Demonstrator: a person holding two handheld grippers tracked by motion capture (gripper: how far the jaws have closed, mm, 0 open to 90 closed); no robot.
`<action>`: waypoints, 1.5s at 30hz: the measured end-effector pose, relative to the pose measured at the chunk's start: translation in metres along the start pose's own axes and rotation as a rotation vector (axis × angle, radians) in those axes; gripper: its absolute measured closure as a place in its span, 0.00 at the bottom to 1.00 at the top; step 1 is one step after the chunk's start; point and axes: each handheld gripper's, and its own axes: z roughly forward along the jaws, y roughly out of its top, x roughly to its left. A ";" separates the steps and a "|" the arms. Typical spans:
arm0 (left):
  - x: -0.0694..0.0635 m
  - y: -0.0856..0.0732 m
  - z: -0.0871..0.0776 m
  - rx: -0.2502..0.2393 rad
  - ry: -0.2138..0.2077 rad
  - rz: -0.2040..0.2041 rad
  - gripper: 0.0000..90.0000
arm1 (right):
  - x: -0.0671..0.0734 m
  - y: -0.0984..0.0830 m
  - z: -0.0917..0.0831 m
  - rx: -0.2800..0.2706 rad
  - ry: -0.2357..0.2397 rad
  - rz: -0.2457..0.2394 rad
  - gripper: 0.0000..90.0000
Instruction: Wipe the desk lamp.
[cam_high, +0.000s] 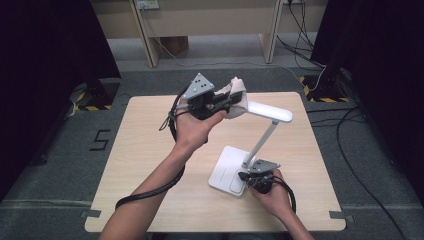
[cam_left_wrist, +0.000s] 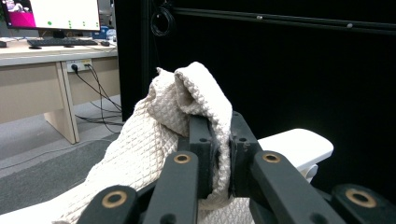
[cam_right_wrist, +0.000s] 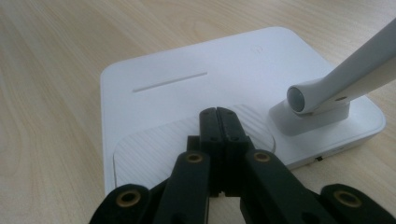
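Note:
A white desk lamp stands on the wooden table (cam_high: 150, 150), its flat base (cam_high: 227, 170) at the right and its long head (cam_high: 270, 112) raised toward the middle. My left gripper (cam_high: 231, 101) is held up by the lamp head's left end, shut on a cream waffle cloth (cam_high: 239, 99) that drapes over that end. In the left gripper view the cloth (cam_left_wrist: 154, 140) is pinched between the jaws, with the lamp head (cam_left_wrist: 299, 147) just behind. My right gripper (cam_high: 246, 177) is shut, empty, with its tips resting on the lamp base (cam_right_wrist: 187, 93) beside the arm's hinge (cam_right_wrist: 303, 100).
The lamp's slanted arm (cam_high: 261, 142) rises between the two hands. Wooden desk legs (cam_high: 150, 45) and cables (cam_high: 300, 30) lie on the floor beyond the table's far edge. Dark curtains flank both sides.

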 end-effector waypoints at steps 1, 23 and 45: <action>0.000 0.000 0.000 0.001 -0.001 0.001 0.92 | 0.000 0.000 0.000 0.001 -0.001 0.001 1.00; -0.008 0.000 0.007 0.006 -0.016 0.008 0.92 | 0.000 0.000 0.000 0.000 -0.001 -0.002 1.00; -0.018 0.000 0.016 0.010 -0.038 0.018 0.92 | 0.000 0.000 0.000 -0.002 -0.001 -0.006 1.00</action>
